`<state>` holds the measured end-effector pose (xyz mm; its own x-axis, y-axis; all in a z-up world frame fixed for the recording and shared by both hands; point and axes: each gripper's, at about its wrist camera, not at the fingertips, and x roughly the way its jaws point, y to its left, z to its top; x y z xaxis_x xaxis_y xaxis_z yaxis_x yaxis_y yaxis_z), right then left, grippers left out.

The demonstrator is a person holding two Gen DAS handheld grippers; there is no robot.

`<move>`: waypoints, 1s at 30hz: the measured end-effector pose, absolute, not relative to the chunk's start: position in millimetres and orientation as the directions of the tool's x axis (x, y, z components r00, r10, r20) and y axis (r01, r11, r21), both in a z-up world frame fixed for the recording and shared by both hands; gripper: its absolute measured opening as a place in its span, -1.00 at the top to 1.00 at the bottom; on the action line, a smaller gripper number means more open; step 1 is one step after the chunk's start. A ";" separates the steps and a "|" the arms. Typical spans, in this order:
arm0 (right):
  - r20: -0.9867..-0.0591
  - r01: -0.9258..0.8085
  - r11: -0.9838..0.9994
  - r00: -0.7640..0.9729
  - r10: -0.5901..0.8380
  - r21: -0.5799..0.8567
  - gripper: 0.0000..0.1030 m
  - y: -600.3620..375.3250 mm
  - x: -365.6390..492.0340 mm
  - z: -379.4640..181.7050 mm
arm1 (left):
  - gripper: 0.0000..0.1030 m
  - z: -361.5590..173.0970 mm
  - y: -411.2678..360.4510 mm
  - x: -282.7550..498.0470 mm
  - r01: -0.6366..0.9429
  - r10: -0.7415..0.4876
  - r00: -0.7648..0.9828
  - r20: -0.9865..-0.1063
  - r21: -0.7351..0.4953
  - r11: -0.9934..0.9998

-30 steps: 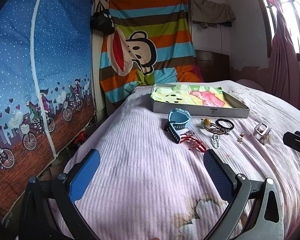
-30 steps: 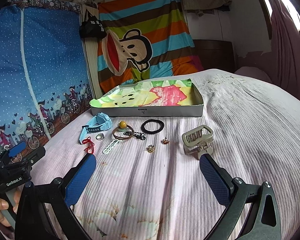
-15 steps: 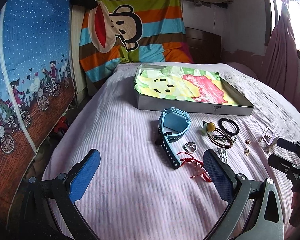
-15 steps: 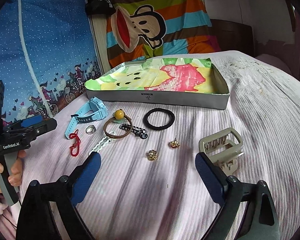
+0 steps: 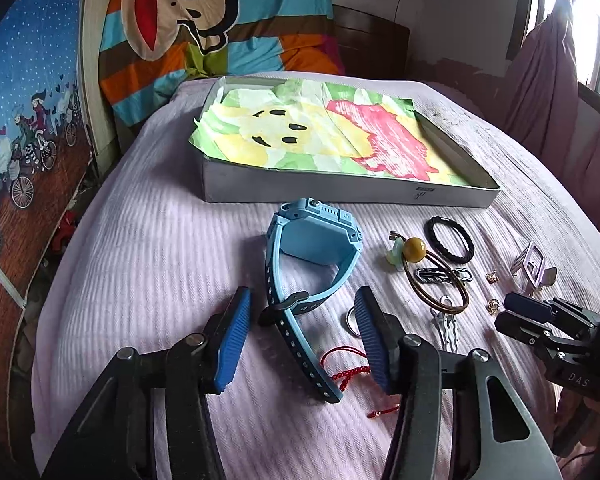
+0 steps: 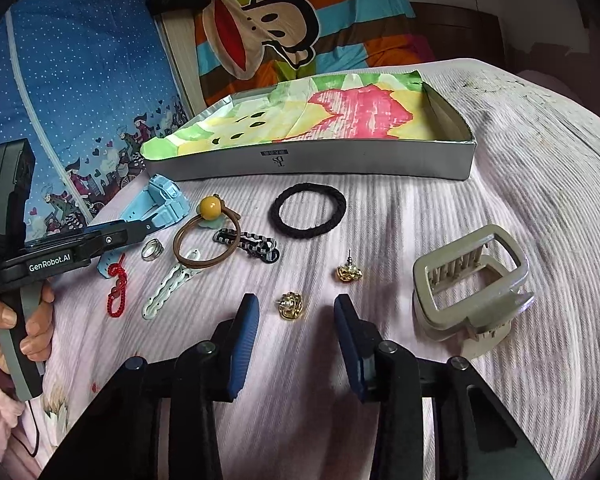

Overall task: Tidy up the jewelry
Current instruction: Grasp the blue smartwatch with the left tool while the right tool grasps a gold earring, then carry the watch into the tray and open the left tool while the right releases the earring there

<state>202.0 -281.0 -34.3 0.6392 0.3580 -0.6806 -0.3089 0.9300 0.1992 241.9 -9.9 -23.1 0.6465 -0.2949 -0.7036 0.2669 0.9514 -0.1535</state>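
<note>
A light-blue watch (image 5: pixel 320 236) lies on the pink bedspread. Its strap runs between the blue pads of my left gripper (image 5: pixel 303 300), whose jaws are closing; a gap shows on both sides of the strap. In the right wrist view a knotted gold earring (image 6: pixel 290 306) sits just ahead of my right gripper (image 6: pixel 297 304), between its tips. Those jaws are closing too and do not touch it. A second gold earring (image 6: pixel 348 272) lies a little farther off. The grey box (image 6: pixel 300 160) lined with colourful paper stands behind the jewelry.
A grey hair claw (image 6: pixel 468 284) lies to the right. A black hair tie (image 6: pixel 308 210), bead tie (image 6: pixel 210 206), striped clip (image 6: pixel 252 244), white clip (image 6: pixel 168 290), ring (image 6: pixel 153 249) and red cord (image 6: pixel 116 292) lie nearby. A hand (image 6: pixel 4 320) holds the left gripper.
Both grippers moved forward and down toward the jewelry, and both sets of jaws narrowed. The left now straddles the watch strap; the right now frames the near gold earring.
</note>
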 end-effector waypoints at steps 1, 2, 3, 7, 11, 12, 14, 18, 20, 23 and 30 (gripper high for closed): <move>-0.683 -0.311 0.930 0.637 0.358 0.197 0.42 -279.6 203.1 -35.4 | 0.21 -24.6 -10.6 243.6 0.261 -0.292 0.647 -0.704 -0.155 0.953; -0.686 -0.315 0.929 0.634 0.358 0.194 0.46 -277.3 203.9 -36.1 | 0.26 -25.3 -9.3 245.3 0.256 -0.292 0.647 -0.704 -0.160 0.953; -0.688 -0.321 0.928 0.631 0.358 0.188 0.48 -274.9 204.8 -36.4 | 0.27 -25.9 -8.2 247.2 0.253 -0.295 0.646 -0.704 -0.168 0.953; -0.690 -0.348 0.924 0.630 0.356 0.159 0.61 -268.1 203.9 -37.4 | 0.37 -25.7 -11.5 251.0 0.252 -0.291 0.644 -0.707 -0.163 0.954; -0.688 -0.361 0.922 0.634 0.353 0.141 0.73 -264.4 202.9 -36.5 | 0.69 -31.4 -22.4 253.1 0.272 -0.265 0.634 -0.726 -0.110 0.956; -0.685 -0.363 0.921 0.636 0.356 0.142 0.73 -264.7 202.1 -35.4 | 0.70 -32.0 -23.7 252.5 0.273 -0.259 0.637 -0.726 -0.101 0.957; -0.673 -0.364 0.919 0.644 0.364 0.148 0.73 -267.0 200.4 -32.9 | 0.76 -31.9 -23.6 251.5 0.266 -0.252 0.646 -0.720 -0.097 0.959; -0.640 -0.372 0.915 0.668 0.379 0.154 0.73 -271.7 195.6 -23.9 | 0.80 -26.1 -19.8 246.3 0.247 -0.255 0.665 -0.702 -0.116 0.962; -0.619 -0.386 0.910 0.680 0.393 0.154 0.74 -273.0 194.1 -19.3 | 0.80 -19.9 -18.4 240.3 0.242 -0.263 0.675 -0.689 -0.130 0.962; -0.590 -0.405 0.902 0.696 0.410 0.150 0.74 -271.3 193.2 -13.0 | 0.81 -7.7 -20.0 232.2 0.241 -0.262 0.692 -0.673 -0.127 0.962; -0.464 -0.416 0.905 0.786 0.409 0.093 0.73 -252.7 229.5 13.8 | 0.81 36.2 -32.6 227.8 0.233 -0.259 0.776 -0.575 -0.119 0.965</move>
